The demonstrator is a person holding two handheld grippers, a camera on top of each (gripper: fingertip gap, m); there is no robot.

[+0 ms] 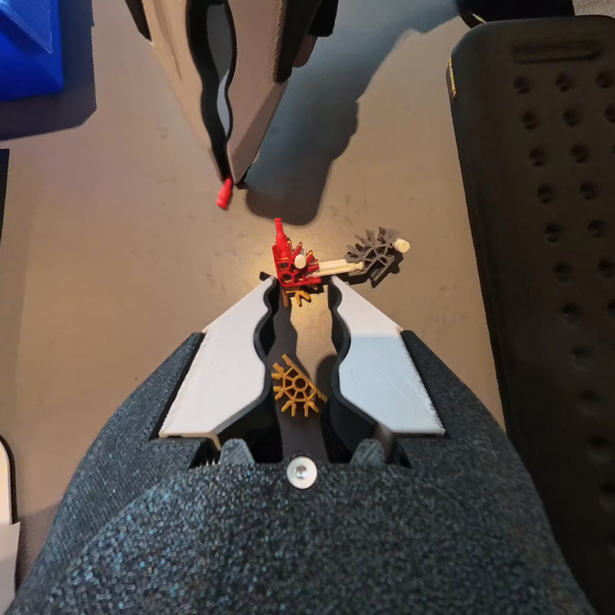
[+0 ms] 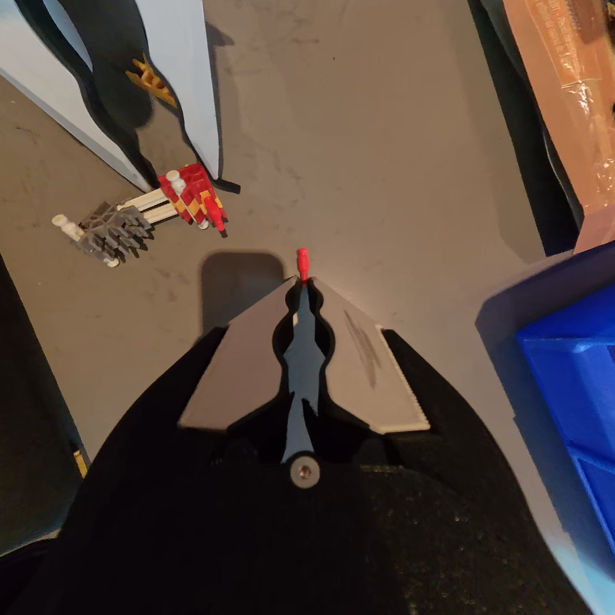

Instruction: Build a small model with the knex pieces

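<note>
Red rod [image 2: 302, 264] sits clamped in the right tool [image 2: 303, 279], aimed at the toy assembly [image 1: 299, 266] on the bench [image 1: 100, 266]; the left tool [image 1: 301, 283], fingers apart, brackets it.

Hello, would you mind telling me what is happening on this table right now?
A person works two handheld grippers over a grey table. The right gripper is shut on a small red rod, its tip pointing out past the fingertips. The left gripper is open, its tips at a small toy assembly of red, yellow and grey connectors joined by white rods. A loose yellow connector lies on the table between the left fingers.
</note>
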